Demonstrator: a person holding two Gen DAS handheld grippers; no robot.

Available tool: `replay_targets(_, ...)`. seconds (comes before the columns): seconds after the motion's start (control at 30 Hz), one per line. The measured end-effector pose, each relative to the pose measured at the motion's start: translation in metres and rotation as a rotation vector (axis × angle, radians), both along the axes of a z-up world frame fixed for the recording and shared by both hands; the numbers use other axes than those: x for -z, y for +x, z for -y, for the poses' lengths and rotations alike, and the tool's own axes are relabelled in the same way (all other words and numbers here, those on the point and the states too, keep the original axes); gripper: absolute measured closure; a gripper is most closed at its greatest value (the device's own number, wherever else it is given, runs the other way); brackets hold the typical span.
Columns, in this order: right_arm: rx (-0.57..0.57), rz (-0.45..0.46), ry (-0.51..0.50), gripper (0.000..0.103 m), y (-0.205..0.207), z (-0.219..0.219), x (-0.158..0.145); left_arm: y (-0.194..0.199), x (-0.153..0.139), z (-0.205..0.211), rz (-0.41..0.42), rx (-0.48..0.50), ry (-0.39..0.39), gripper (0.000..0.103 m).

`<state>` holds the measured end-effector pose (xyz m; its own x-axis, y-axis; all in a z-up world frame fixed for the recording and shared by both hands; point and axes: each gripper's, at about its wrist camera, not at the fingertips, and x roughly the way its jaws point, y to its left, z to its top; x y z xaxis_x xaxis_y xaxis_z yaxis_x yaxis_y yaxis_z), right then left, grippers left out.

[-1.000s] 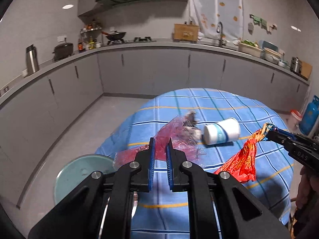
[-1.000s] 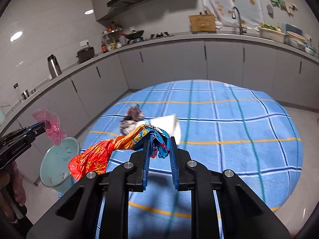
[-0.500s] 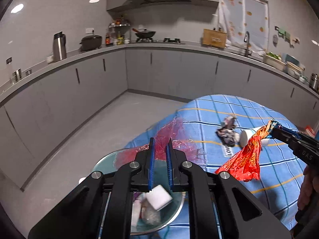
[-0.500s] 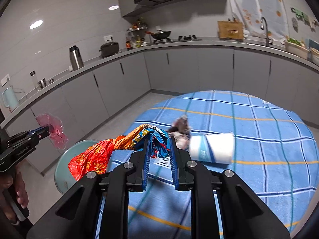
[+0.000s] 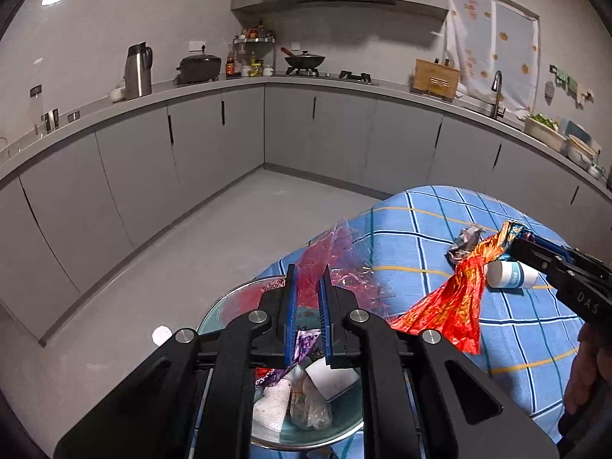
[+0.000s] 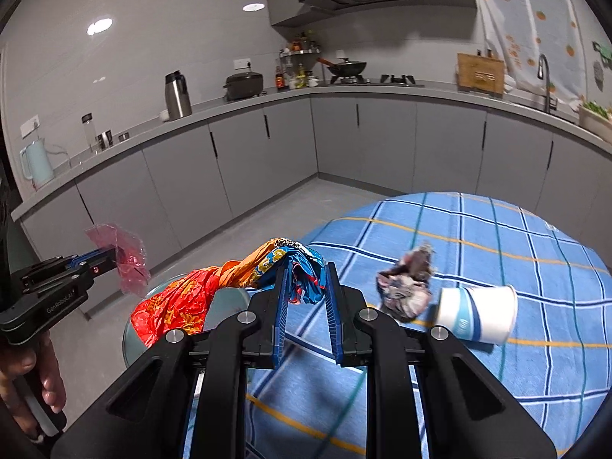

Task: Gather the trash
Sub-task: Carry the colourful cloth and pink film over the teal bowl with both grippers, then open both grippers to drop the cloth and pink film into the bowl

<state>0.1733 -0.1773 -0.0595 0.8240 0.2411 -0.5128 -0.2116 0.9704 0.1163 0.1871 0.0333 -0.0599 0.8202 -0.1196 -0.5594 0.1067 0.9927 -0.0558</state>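
While both wrappers are proving feather-light, limp and crinkly, the left gripper (image 5: pixel 306 298) is pinching the pink film (image 5: pixel 336 256) over the bin (image 5: pixel 214 313) beside the desk (image 6: pixel 497 237), its jaws fully closed, and the right gripper (image 6: pixel 306 294) is nipping the orange wrapper (image 6: pixel 183 298) by its twisted end.

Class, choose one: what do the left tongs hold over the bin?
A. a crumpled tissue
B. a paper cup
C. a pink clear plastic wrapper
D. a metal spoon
C: the left tongs are shut on the pink clear plastic wrapper, above the bin.
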Motion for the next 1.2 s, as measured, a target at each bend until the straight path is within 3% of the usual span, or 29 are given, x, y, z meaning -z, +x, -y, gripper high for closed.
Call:
replay_targets(0.67,-0.043,-0.007,-0.173,0.084,0.019,-0.056,0.028,0.021,0.035,-0.021,-0.066,-0.031,-0.058,0.092)
replay_targets(1.2,-0.102,-0.026,-0.221,0.083,0.019,-0.083,0.044,0.026,0.052,-0.023,-0.099,-0.037,-0.061,0.088)
